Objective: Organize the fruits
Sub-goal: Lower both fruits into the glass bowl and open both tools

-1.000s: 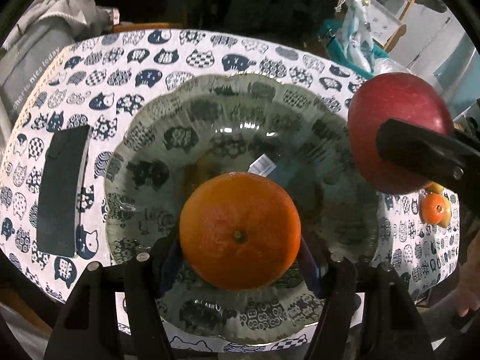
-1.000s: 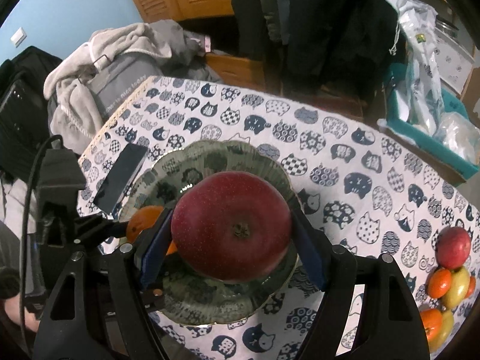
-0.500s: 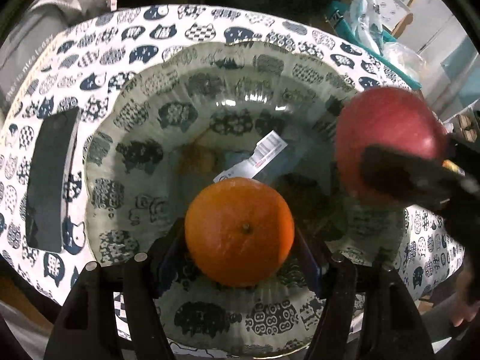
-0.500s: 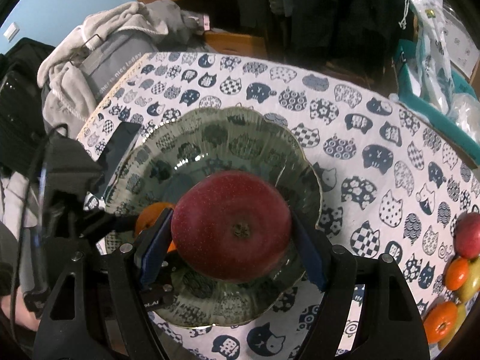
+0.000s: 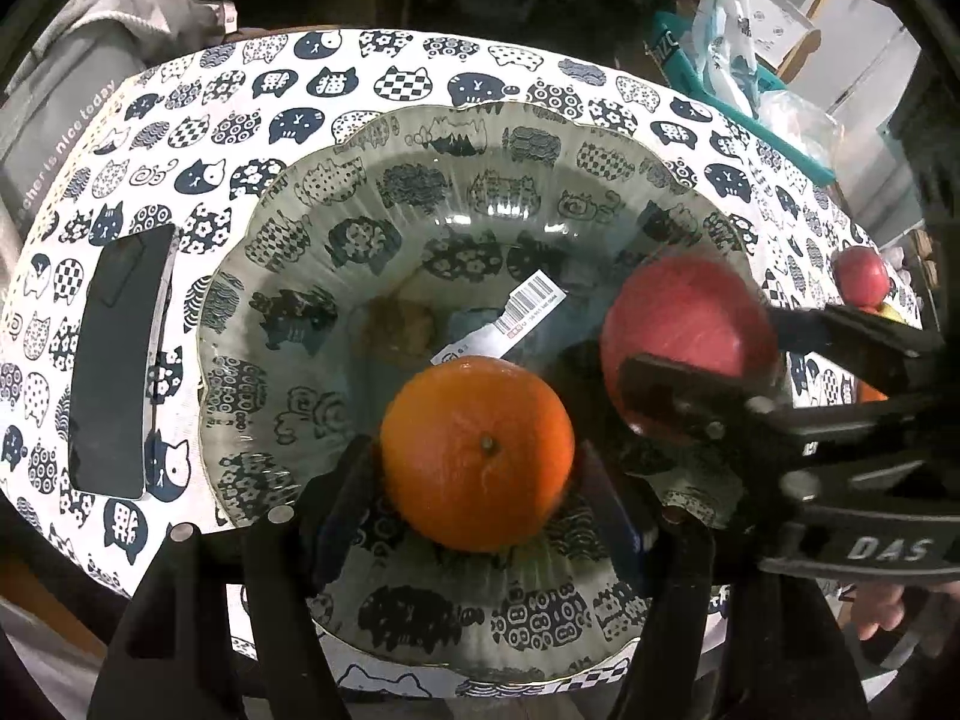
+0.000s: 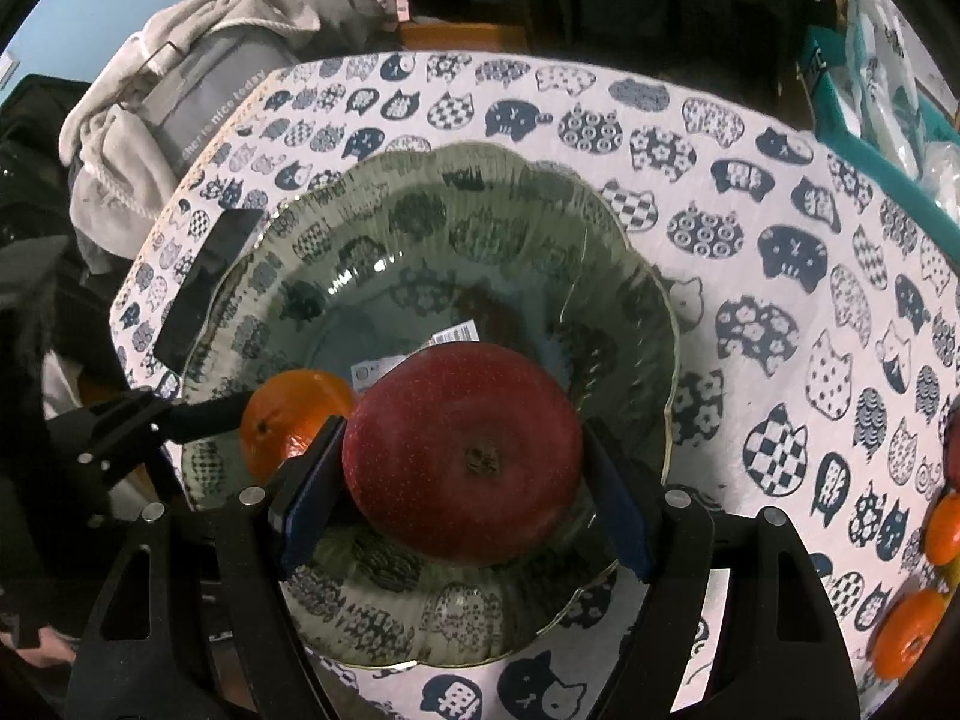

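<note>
Over the bowl [image 5: 288,228], the orange [image 5: 477,456] sits left of the apple [image 5: 684,324]; phone [image 5: 117,354] left of bowl.

The counter [image 6: 750,240] wears a white cloth printed with dark blue cat faces. A wide, scalloped glass bowl [image 5: 282,312] stands on it near the front edge, the print showing through its wall. A black phone [image 5: 117,360] lies flat just beside the bowl's left rim. Well apart, at the far right edge, sits a small cluster of loose fruit: a red apple [image 5: 861,282] and oranges [image 6: 909,630].
</note>
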Available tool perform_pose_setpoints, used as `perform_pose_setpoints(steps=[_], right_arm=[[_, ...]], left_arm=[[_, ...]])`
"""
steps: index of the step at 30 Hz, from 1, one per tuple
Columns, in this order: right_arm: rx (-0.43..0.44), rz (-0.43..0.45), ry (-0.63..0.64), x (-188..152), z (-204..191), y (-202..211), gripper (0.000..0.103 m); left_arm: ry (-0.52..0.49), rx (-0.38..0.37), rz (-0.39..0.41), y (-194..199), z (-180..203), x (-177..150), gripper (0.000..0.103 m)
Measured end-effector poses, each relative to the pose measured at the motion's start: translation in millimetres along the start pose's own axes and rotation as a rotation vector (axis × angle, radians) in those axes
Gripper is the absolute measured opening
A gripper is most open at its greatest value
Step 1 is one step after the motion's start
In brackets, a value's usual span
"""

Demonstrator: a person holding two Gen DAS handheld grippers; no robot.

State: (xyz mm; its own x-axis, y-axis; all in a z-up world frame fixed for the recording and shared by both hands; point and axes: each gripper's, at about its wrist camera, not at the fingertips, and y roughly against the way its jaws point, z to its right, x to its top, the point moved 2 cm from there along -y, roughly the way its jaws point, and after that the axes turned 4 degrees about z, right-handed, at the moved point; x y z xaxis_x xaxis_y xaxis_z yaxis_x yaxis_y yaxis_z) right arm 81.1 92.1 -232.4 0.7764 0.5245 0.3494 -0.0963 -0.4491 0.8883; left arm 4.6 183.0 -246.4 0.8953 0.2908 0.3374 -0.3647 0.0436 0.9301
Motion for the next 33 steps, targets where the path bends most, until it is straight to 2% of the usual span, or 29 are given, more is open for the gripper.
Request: perform_pose_setpoints(steps=[4, 6, 17, 28, 33], right_arm=[[0.006, -0.005, 0.012, -1.1, -3.1, -2.8, 0.078], [0.048, 0.013, -0.006, 1.2, -4.0, 2.2, 0.077], [0.027, 0.124, -0.021, 11.6, -3.7, 47.1, 0.077], [-0.072, 0.301, -0.036, 16.6, 11.7, 126.6, 0.077], [-0.149, 0.382, 0.003, 14.0, 19.6, 159.7, 0.077]], left_arm=[[-0.001, 0.002, 0.004, 0.0, 1.6, 1.1, 0.070], [-0.005, 0.009, 0.008, 2.0, 2.5, 1.1, 0.071], [-0.022, -0.015, 0.083, 35.0, 15.8, 8.8, 0.071], [-0.043, -0.091, 0.161, 71.6, 51.2, 22.0, 0.071], [-0.051, -0.142, 0.205, 94.0, 69.5, 27.1, 0.071]])
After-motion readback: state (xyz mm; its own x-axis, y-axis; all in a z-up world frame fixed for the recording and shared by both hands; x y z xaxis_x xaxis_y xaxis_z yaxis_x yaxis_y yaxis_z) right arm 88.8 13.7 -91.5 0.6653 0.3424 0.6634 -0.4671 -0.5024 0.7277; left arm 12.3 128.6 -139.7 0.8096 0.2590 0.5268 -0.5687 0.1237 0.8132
